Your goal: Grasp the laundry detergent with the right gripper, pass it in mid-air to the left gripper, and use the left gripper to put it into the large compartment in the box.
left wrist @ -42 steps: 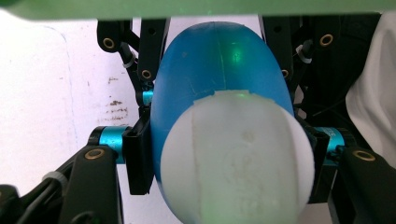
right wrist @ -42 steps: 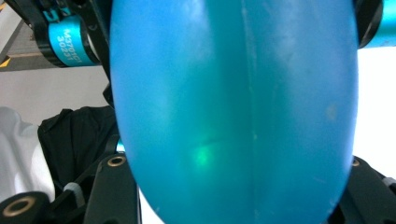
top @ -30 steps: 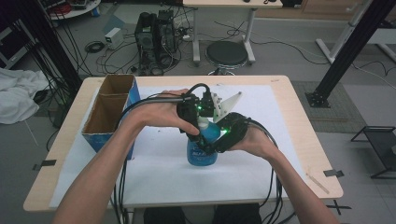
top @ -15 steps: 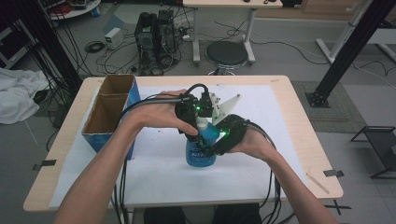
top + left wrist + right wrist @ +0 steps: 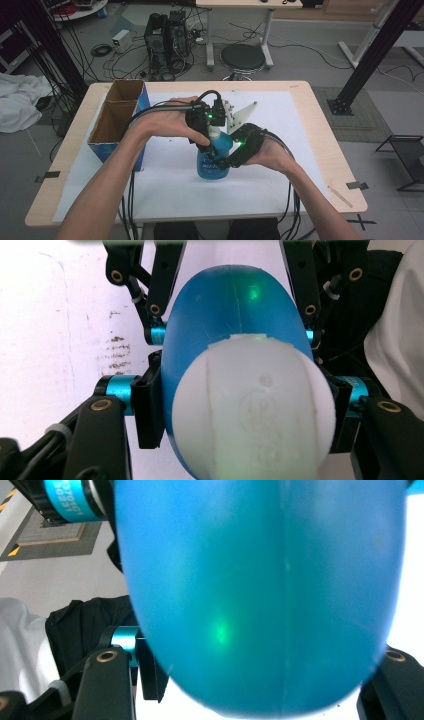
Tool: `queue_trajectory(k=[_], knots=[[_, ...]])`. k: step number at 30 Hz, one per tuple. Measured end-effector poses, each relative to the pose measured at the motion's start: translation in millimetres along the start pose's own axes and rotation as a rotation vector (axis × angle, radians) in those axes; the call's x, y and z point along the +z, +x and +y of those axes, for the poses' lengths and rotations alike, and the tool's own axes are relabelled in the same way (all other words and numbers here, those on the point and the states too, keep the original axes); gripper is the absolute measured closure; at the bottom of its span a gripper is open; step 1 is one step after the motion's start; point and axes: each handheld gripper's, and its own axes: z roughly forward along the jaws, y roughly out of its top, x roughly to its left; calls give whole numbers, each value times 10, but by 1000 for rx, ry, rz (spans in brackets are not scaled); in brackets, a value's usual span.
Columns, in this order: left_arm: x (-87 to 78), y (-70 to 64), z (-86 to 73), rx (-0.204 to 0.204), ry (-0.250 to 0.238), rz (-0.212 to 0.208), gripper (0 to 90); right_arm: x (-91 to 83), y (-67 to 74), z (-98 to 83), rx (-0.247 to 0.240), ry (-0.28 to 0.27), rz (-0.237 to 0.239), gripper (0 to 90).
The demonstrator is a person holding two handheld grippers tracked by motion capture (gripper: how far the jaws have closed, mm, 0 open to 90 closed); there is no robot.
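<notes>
A person's two forearms reach in from the near edge of a wooden table [image 5: 320, 150] covered by a white sheet [image 5: 165, 185], each hand working a black two-jaw gripper around a blue bottle [image 5: 212, 161] that stands upright on the sheet near the table's middle. The right gripper [image 5: 235, 159] comes in from the right and low, its jaws closed against the bottle's body; in the right gripper view the blue plastic [image 5: 260, 595] swells between the two black jaws and presses on both. The left gripper [image 5: 206, 136] comes down from above on the bottle's upper part; in the left gripper view its jaws clamp the bottle's shoulder on either side, just below the white cap [image 5: 250, 405], with the right gripper's linkages flanking the blue body [image 5: 230, 305] farther down. Green indicator lights glow on both tools. To the left, an open cardboard box [image 5: 117, 122] with blue sides and two compartments stands on the table's left part. Beyond the table, a round black stool [image 5: 243, 58], a computer tower [image 5: 165, 40] amid tangled cables, and a second desk [image 5: 240, 10] occupy the grey floor; white cloth [image 5: 17, 107] lies at far left.
</notes>
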Motion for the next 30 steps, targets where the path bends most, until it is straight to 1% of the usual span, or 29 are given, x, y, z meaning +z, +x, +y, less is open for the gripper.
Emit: queue_trajectory(k=[1,2,3,4,5,6,12,14,17,19,20,25,26,29,30], knots=[[3,-7,-1,-5,-4,-2,380,4,-17,0,-24,-11,-6,360],[4,-12,-1,-5,-2,-5,380,-2,-16,-2,-20,-7,-6,351],[-2,-11,-3,1,4,-3,380,2,-53,-11,-57,4,-47,345],[-3,-11,-7,2,5,-3,380,1,-65,-10,-68,-7,-52,343],[-6,-12,-11,0,4,-1,380,-6,-61,-12,-61,-2,-52,340],[-10,-11,-16,-3,5,-1,380,-22,-74,-17,-81,11,-47,337],[-9,-9,-40,-10,11,-4,379,-38,-55,-19,-65,27,-50,323],[-12,-7,-46,-10,17,0,380,-39,-69,-18,-86,27,-58,322],[-21,0,-61,-15,18,1,380,-48,-64,-18,-75,27,-54,316],[-30,1,-69,-18,18,3,380,-51,-71,-22,-81,27,-57,309],[-33,1,-73,-20,18,4,379,-59,-53,-26,-60,40,-43,309],[-49,5,-101,-35,17,0,379,-85,-56,-34,-53,42,-58,284],[-51,9,-108,-36,15,0,380,-88,-76,-34,-77,31,-74,284],[-66,21,-133,-46,18,2,379,-110,-58,-49,-48,58,-79,265],[-72,24,-147,-56,19,-1,379,-123,-26,-55,2,71,-80,240]])
